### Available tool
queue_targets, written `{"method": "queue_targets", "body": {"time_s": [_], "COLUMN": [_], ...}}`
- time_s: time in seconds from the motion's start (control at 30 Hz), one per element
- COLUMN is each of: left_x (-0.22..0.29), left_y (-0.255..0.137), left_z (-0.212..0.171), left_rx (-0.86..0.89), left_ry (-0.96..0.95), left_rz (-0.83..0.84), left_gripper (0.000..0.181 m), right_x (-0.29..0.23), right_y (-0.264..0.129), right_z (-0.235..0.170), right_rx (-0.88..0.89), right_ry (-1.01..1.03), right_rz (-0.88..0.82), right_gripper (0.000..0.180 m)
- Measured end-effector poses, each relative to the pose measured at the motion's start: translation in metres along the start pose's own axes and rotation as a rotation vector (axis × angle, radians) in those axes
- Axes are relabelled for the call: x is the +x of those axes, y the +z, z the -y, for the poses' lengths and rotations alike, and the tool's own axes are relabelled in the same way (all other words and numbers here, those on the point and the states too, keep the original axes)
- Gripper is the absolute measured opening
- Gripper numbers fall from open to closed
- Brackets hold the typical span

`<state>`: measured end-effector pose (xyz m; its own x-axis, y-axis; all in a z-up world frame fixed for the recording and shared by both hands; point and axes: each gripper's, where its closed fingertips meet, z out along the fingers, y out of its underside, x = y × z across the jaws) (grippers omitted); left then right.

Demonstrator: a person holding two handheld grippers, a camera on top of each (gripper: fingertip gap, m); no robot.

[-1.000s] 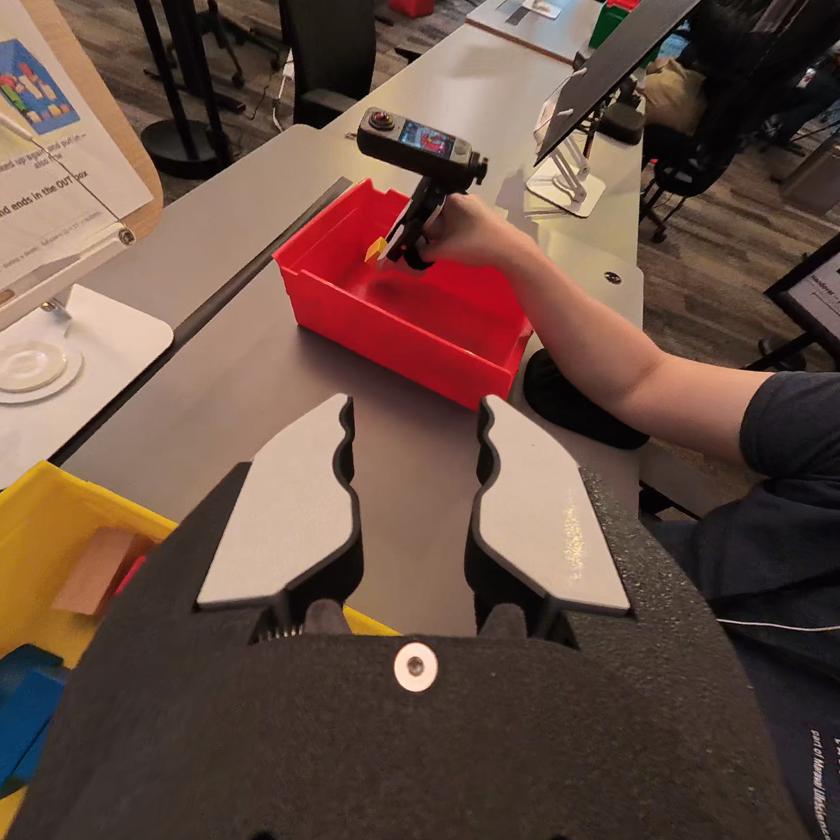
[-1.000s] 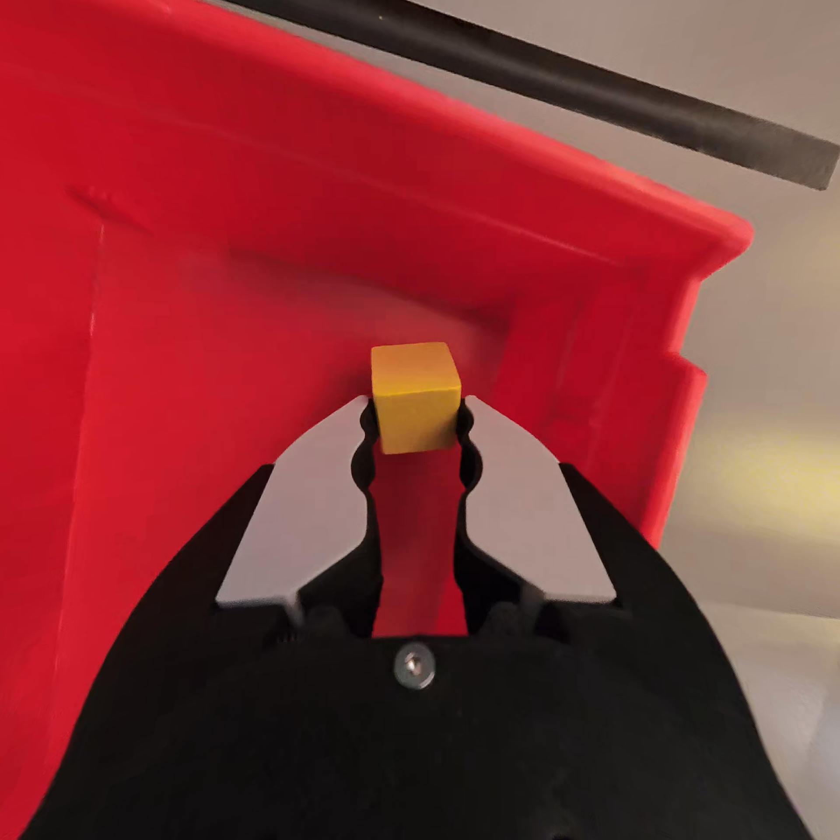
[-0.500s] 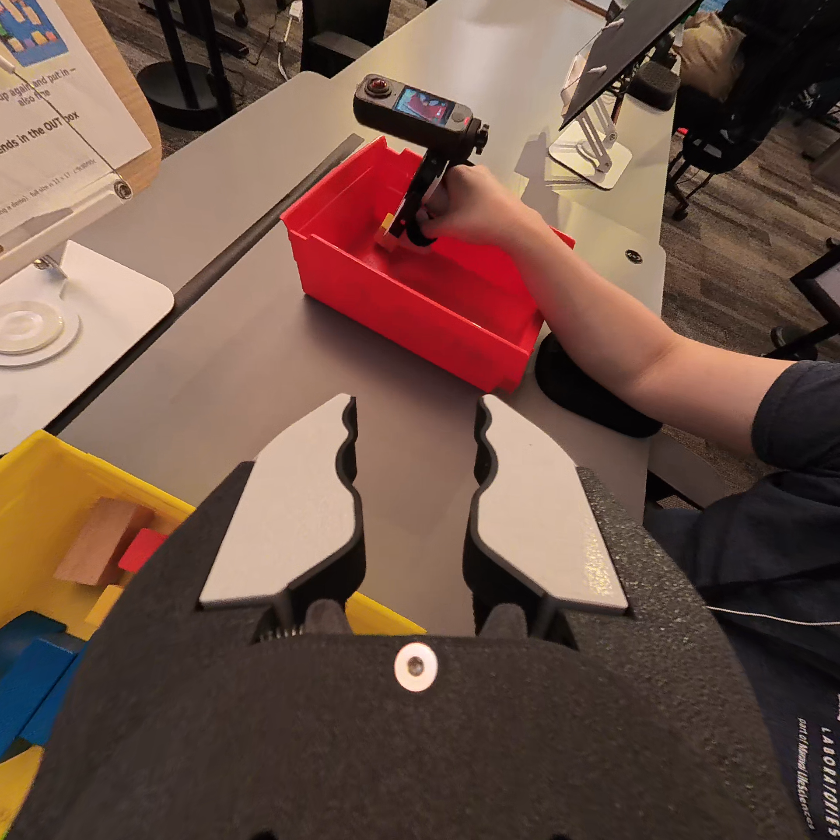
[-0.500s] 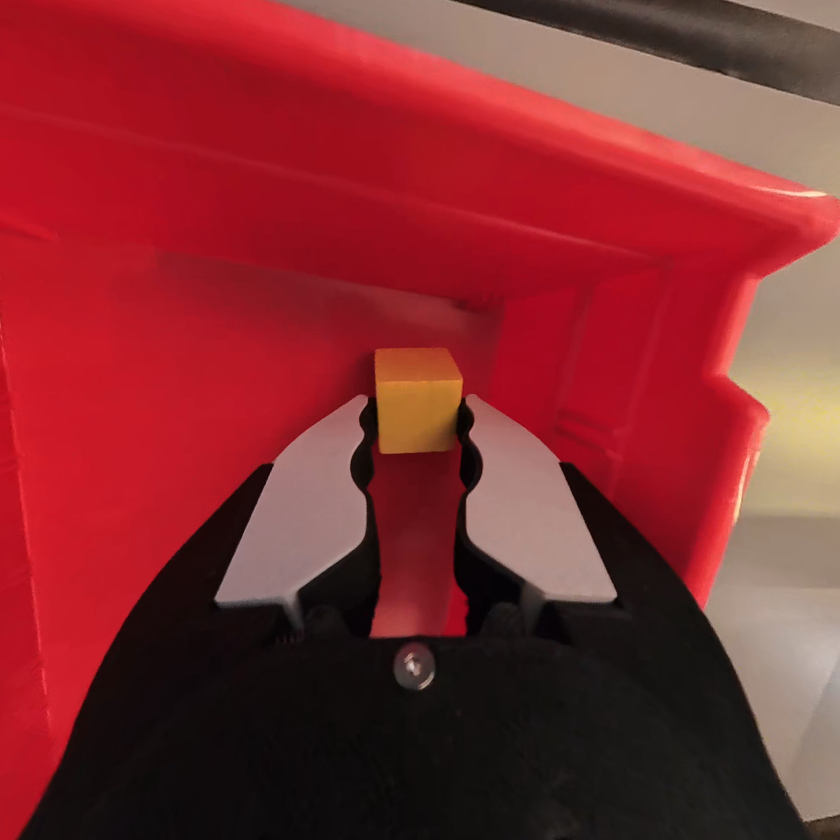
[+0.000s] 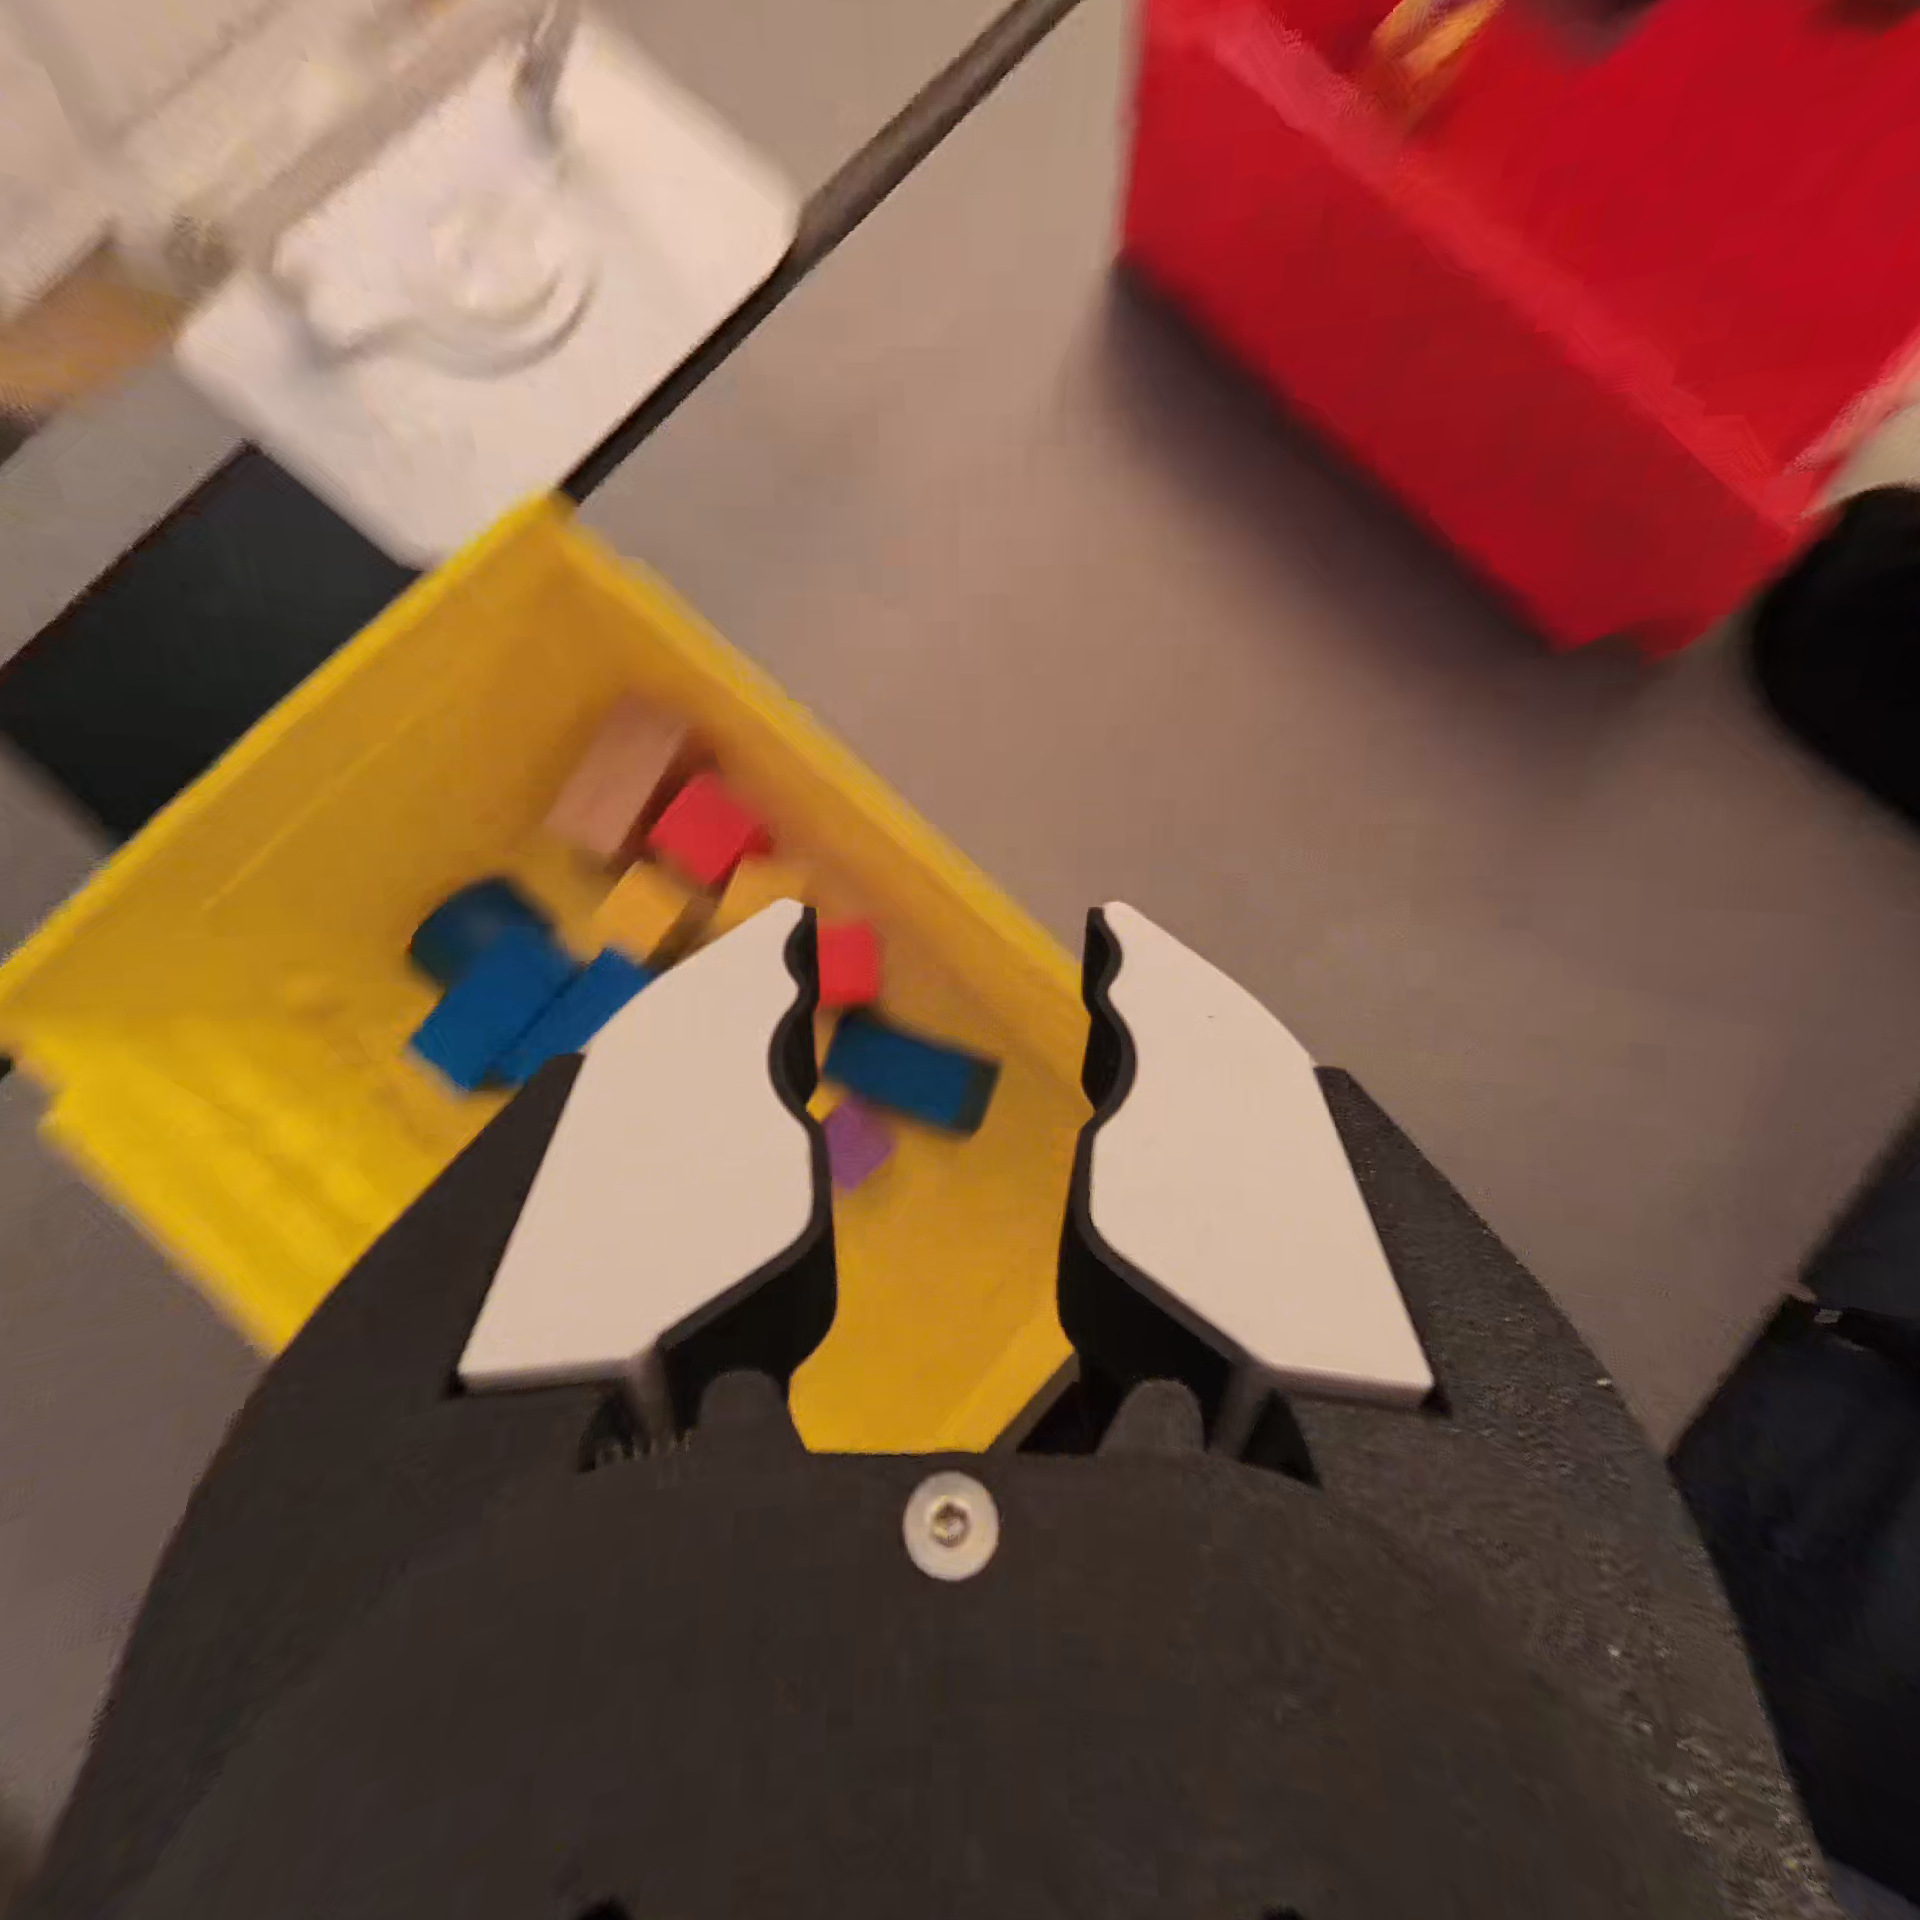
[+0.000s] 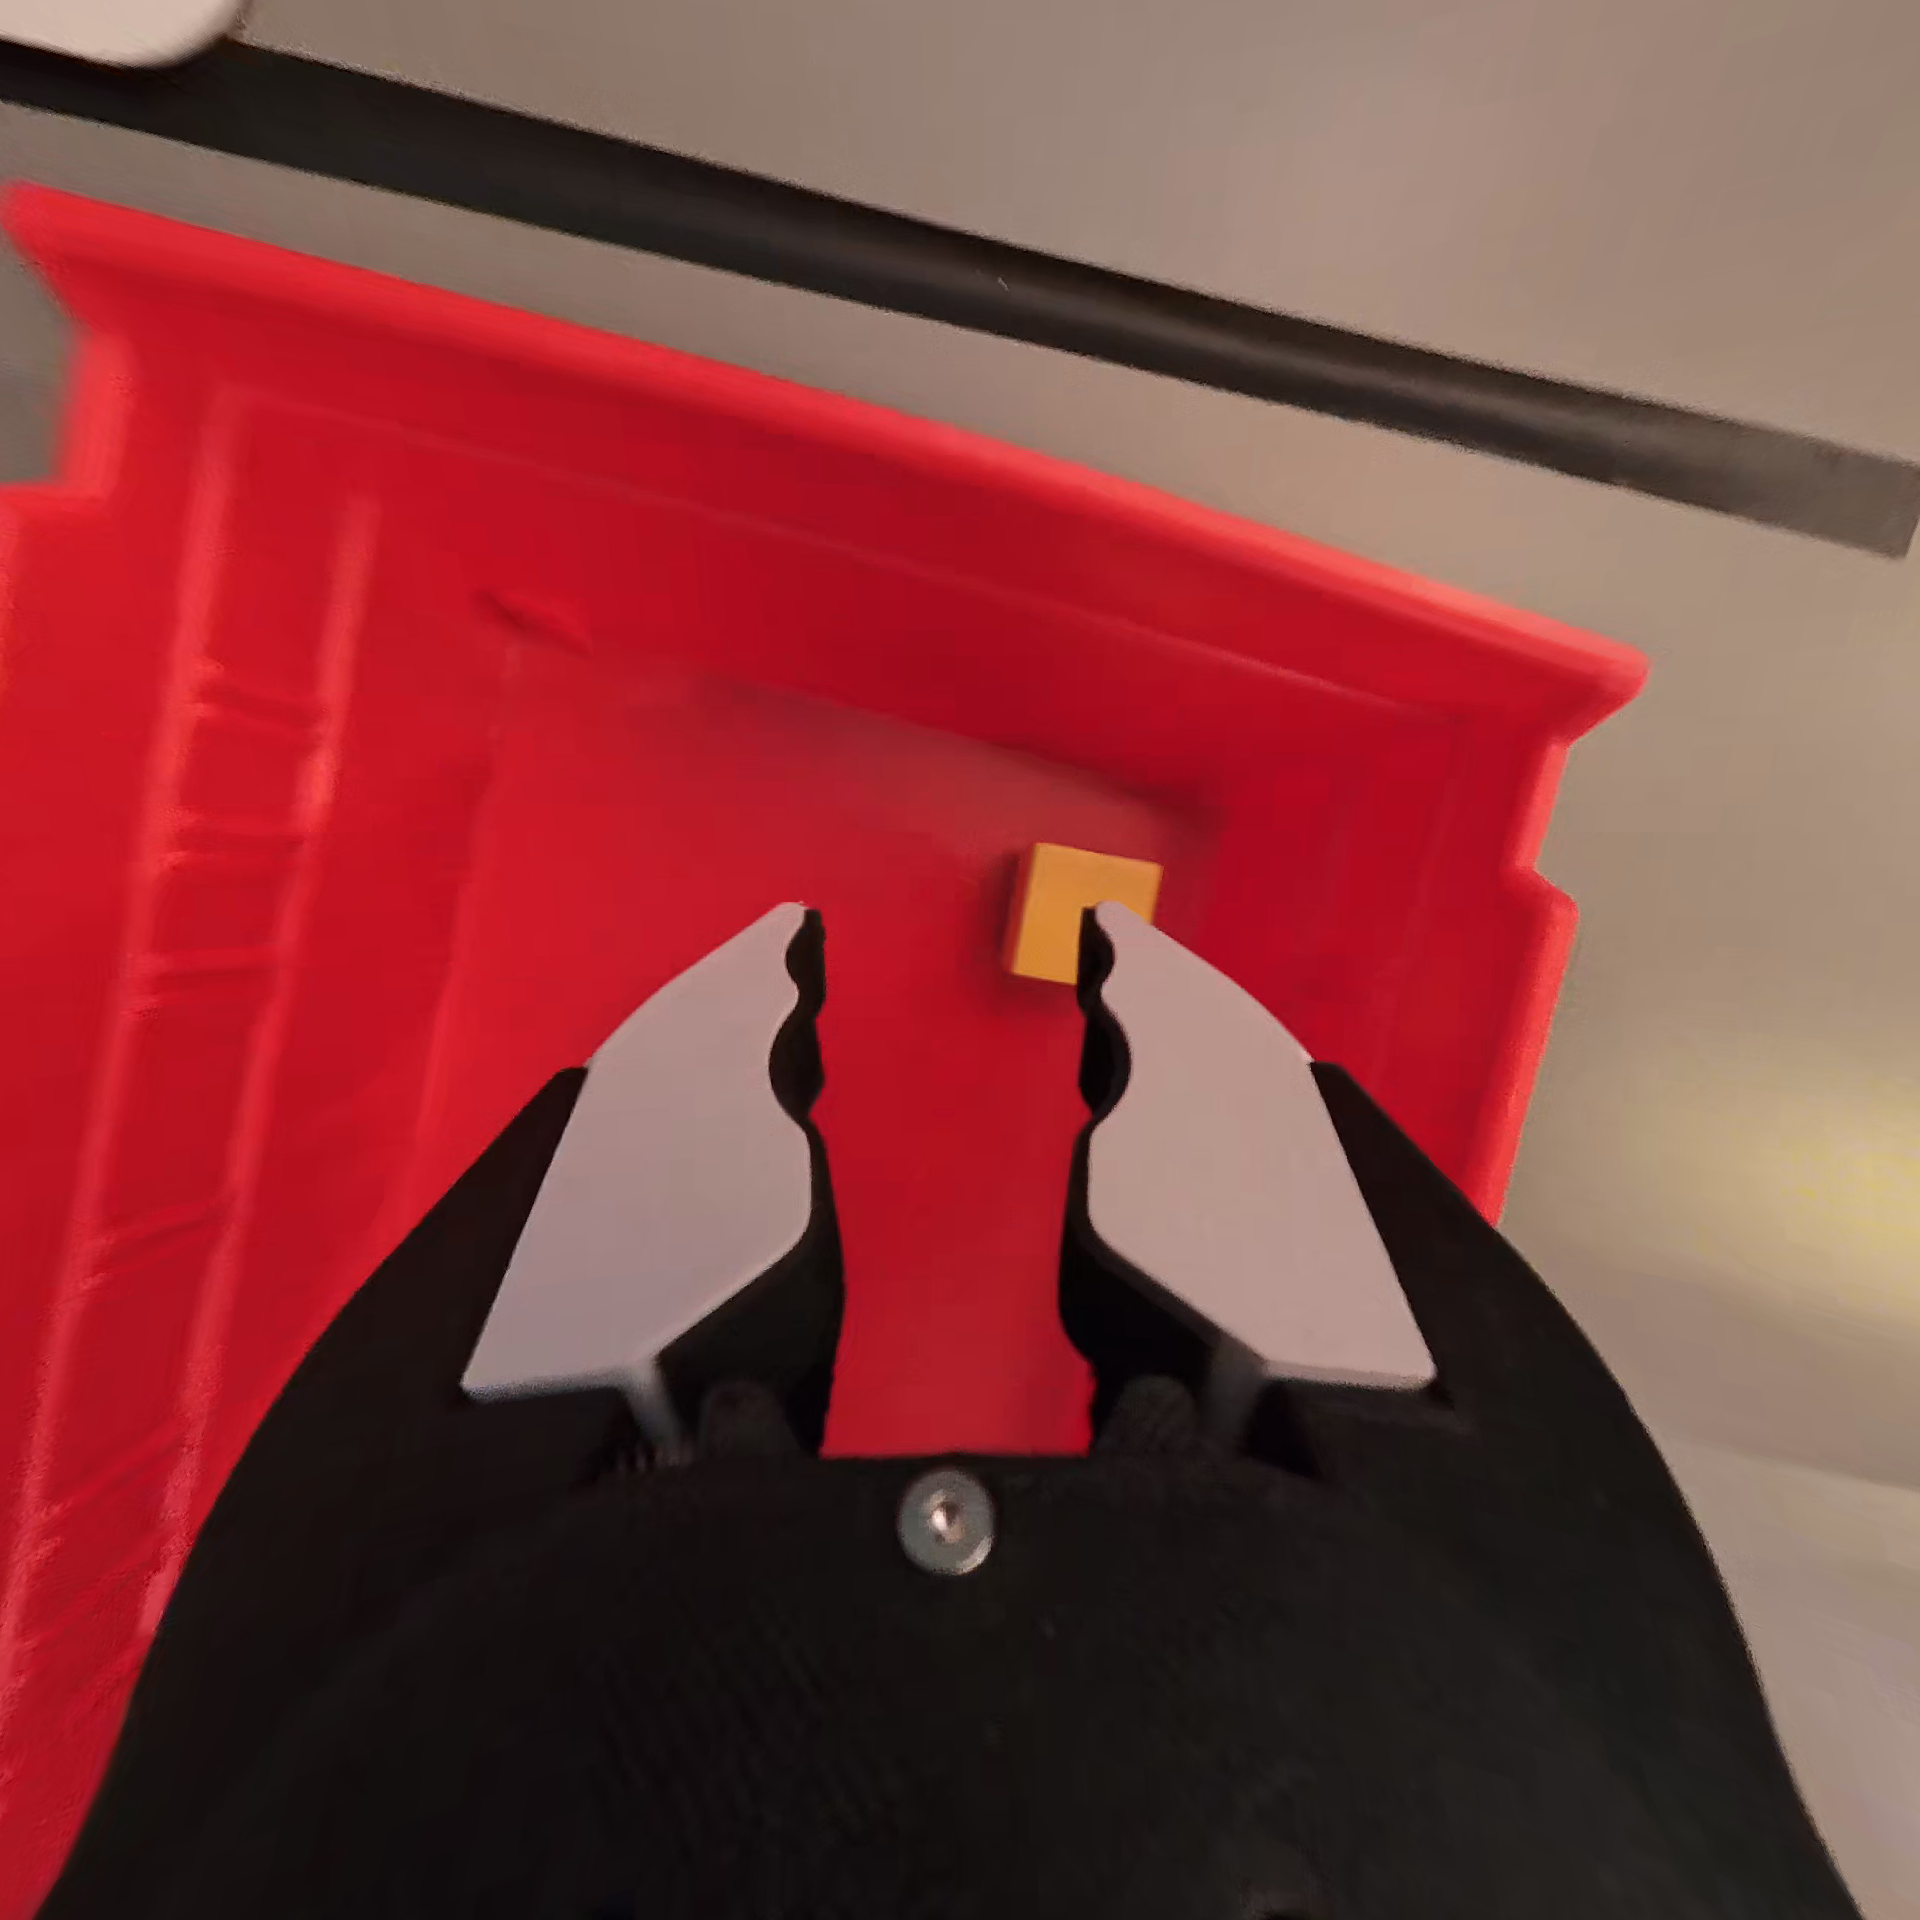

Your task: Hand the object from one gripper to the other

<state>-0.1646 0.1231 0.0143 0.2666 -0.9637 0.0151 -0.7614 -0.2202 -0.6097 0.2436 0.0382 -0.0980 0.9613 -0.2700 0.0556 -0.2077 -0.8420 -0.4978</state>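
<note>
In the right wrist view a small yellow cube [image 6: 1070,907] lies on the floor of the red bin [image 6: 727,582], near its far right corner. My right gripper [image 6: 948,920] is open and empty above the bin floor, its right fingertip just in front of the cube. In the left wrist view my left gripper [image 5: 948,920] is open and empty, hovering over the right part of a yellow bin [image 5: 260,1039] that holds several coloured blocks: a red cube [image 5: 847,961], blue blocks [image 5: 499,997], a purple piece [image 5: 857,1143]. The red bin [image 5: 1455,343] stands at the upper right.
A black strip [image 6: 1039,291] runs along the grey table behind the red bin. A white stand base [image 5: 468,281] sits beyond the yellow bin. A dark rounded object [image 5: 1849,665] lies right of the red bin. A dark sleeve [image 5: 1818,1507] shows at the right edge.
My right gripper opened and let go of the yellow cube, which now rests in the red bin, and pulled back. My left gripper swung left and down over the yellow bin.
</note>
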Motion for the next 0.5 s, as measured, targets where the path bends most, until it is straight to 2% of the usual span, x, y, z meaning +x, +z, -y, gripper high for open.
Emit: {"method": "queue_targets", "body": {"time_s": [0.1,0.17,0.3,0.4,0.5], "left_x": [-0.042,-0.055,-0.05,-0.057,-0.063], "left_y": [0.003,0.008,0.034,0.049,0.059], "left_z": [-0.052,-0.072,-0.087,-0.103,-0.107], "left_rx": [-0.215,-0.279,-0.345,-0.443,-0.464], "left_ry": [-0.138,-0.209,-0.352,-0.403,-0.429], "left_rz": [0.143,0.143,0.008,0.034,0.042], "left_gripper": [0.039,0.039,0.041,0.049,0.051], "right_x": [-0.015,-0.02,-0.027,-0.028,-0.027], "right_y": [-0.02,-0.029,-0.038,-0.039,-0.038], "right_z": [0.008,0.01,0.009,0.008,0.004], "right_rx": [0.052,0.071,0.077,0.071,0.052], "right_ry": [-0.029,-0.037,-0.056,-0.061,-0.06], "right_rz": [0.058,0.076,0.105,0.11,0.113], "right_gripper": [0.048,0.048,0.048,0.048,0.048]}}
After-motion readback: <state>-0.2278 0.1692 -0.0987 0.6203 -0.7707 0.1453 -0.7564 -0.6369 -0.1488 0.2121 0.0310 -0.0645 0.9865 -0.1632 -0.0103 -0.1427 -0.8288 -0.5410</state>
